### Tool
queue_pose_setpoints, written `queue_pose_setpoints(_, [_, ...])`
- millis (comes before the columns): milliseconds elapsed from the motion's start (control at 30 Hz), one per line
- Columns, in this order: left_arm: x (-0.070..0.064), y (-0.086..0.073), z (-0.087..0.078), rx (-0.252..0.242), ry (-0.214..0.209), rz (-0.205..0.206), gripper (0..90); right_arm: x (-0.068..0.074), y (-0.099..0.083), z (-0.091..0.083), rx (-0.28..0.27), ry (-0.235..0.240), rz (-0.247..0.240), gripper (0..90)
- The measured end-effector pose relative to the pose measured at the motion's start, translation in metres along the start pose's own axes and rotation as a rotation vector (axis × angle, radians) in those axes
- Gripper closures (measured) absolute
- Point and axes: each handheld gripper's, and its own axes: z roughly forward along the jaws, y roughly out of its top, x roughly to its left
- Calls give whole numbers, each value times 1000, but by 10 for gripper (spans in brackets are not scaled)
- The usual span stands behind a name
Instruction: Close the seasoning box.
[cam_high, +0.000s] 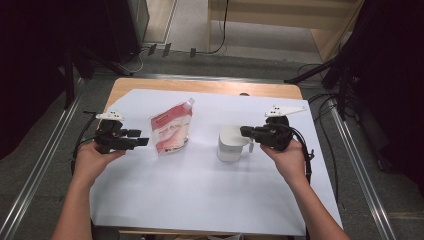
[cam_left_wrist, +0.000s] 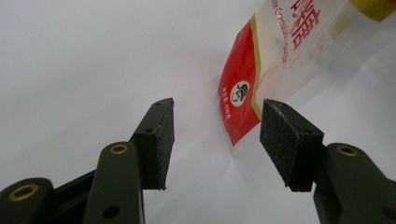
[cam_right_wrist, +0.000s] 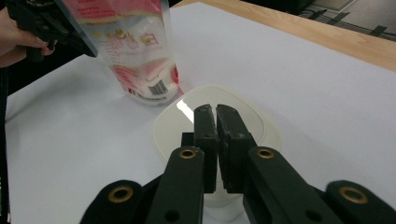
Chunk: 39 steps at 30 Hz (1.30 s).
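left gripper (cam_high: 141, 142) sits just left of the red-and-white spouted pouch (cam_high: 171, 130), jaws spread wide with nothing between them. in the left gripper view the pouch's lower red corner (cam_left_wrist: 243, 100) lies just beyond the gap, near the right pad (cam_left_wrist: 286, 142) but apart from it. judgement: the opening is set wide so the pouch's edge can pass between the pads; this is an approach, not yet a grasp.

right gripper (cam_high: 243, 131) hovers at the top of the white lidded container (cam_high: 231, 143), jaws pressed together, pads meeting with only a thin seam. in the right gripper view they point down over the lid (cam_right_wrist: 170, 128); whether the tips touch it, cannot tell. nothing appears caught between them. judgement: shut jaws suit pressing or steadying the container, not lifting it.

pouch stands upright on the white sheet (cam_high: 200, 195), spout up and tilted toward the far side; the container stands to its right, near but apart. likely reason: the pouch's contents are meant for the container.
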Motion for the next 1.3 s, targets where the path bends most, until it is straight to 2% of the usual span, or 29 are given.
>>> queue_pose_setpoints(300, [0,0,2,2,-7,-10,458,-2,-2,0,-9,-12,-24,648])
queue_pose_setpoints(333, [0,0,2,5,-9,-12,457,-2,-2,-1,-18,-6,-31,595])
queue_pose_setpoints(433, [1,-1,3,21,-13,-5,457,-2,-3,-2,-20,-12,-37,569])
queue_pose_setpoints(500, [1,-1,3,18,-11,-13,457,-4,-3,-4,-21,-13,-39,548])
queue_pose_setpoints(833, [1,-2,3,32,-20,-8,457,-8,-6,-9,-33,-26,-43,533])
queue_pose_setpoints(867, [0,-3,4,17,-12,-18,457,-9,-6,-9,-34,-26,-44,533])
queue_pose_setpoints(1033, [1,-3,3,17,-9,-16,457,-12,-8,-12,-41,-35,-36,526])
queue_pose_setpoints(1300, [0,-3,2,18,-2,-14,457,-24,-17,-28,-73,-69,-7,516])
